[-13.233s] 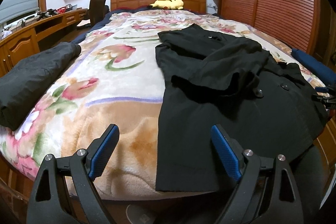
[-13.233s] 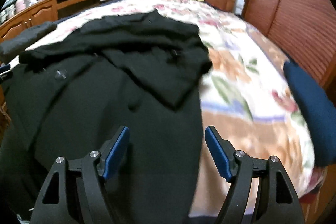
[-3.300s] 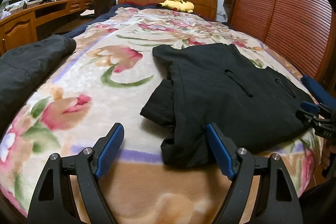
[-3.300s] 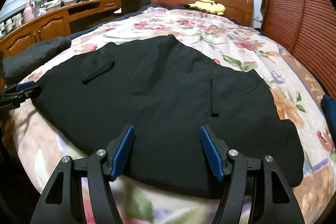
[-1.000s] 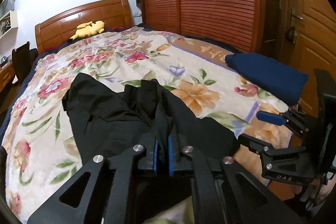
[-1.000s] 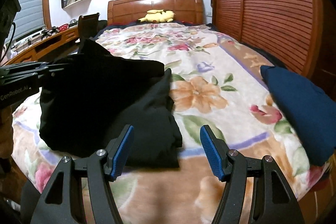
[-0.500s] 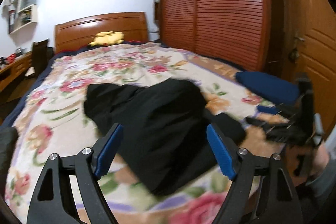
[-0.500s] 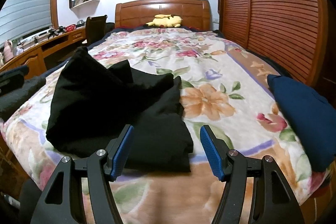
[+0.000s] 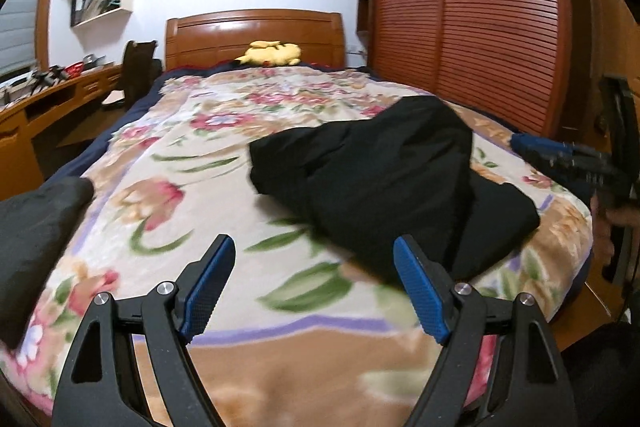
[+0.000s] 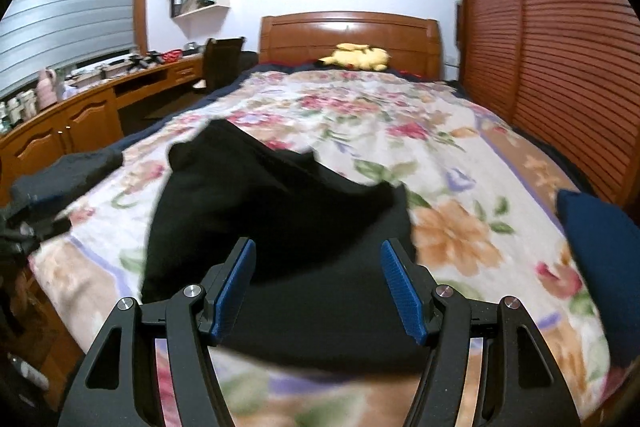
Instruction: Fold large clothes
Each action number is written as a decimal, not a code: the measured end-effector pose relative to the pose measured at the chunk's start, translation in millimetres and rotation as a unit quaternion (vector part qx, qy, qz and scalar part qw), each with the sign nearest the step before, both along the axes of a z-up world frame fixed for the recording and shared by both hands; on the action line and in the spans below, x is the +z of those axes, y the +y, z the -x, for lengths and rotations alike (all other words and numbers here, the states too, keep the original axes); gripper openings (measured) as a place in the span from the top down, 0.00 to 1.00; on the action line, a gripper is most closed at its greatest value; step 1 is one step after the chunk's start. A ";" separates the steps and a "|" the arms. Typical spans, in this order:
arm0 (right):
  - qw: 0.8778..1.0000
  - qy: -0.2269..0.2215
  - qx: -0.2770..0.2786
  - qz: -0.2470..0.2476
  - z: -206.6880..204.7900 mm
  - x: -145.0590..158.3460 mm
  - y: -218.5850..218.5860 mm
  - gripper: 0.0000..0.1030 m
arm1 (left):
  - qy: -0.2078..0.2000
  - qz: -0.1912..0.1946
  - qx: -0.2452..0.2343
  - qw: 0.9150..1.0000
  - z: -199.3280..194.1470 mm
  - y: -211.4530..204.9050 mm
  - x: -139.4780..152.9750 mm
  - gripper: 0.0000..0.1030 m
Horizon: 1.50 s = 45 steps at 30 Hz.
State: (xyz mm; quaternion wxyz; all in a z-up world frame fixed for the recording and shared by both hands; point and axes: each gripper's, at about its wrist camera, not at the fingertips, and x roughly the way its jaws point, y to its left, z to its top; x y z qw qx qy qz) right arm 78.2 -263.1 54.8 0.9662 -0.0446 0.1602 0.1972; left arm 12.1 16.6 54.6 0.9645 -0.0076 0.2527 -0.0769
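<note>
On the floral-blanket bed (image 9: 168,211), loosely folded black coat (image 9: 384,179) sits humped at two o'clock; left gripper (image 9: 314,287) and right gripper (image 10: 318,291) jaws spread, empty. Raised top fold may slump open.

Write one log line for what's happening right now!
left tongs: open, empty | right tongs: open, empty | black coat: folded, bunched on floral blanket

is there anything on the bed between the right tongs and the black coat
Nothing visible. The right tongs stand open right over the near edge of the folded black coat, with only the floral blanket around it. The navy bundle lies off to the side, clear of the path.
</note>
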 end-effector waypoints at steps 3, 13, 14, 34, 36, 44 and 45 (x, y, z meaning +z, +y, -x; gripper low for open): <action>1.000 -0.001 0.021 0.008 -12.1 19.6 25.5 0.35 | -0.001 0.005 0.011 1.000 5.9 15.0 -2.3 0.20; 0.994 0.020 0.086 0.061 -63.9 54.6 90.2 0.24 | 0.000 0.018 0.022 1.000 18.6 48.9 -12.1 0.20; 0.993 0.025 0.090 0.073 -70.3 54.1 96.8 0.23 | 0.000 0.017 0.020 1.000 18.7 49.7 -13.1 0.20; 0.969 0.077 0.140 0.186 -114.9 62.9 140.7 0.94 | 0.018 0.023 -0.005 1.000 -4.6 41.9 -33.1 0.20; 0.975 0.045 0.134 0.172 -99.8 70.7 125.0 0.95 | 0.018 0.024 -0.014 0.999 -11.1 34.0 -32.6 0.20; 0.989 -0.020 0.009 0.146 -64.4 68.2 22.4 0.96 | 0.011 0.024 -0.060 0.998 -34.0 -10.3 -23.2 0.20; 0.988 -0.019 -0.012 0.150 -65.1 59.5 7.7 0.96 | 0.010 0.024 -0.066 0.997 -35.5 -16.3 -22.2 0.20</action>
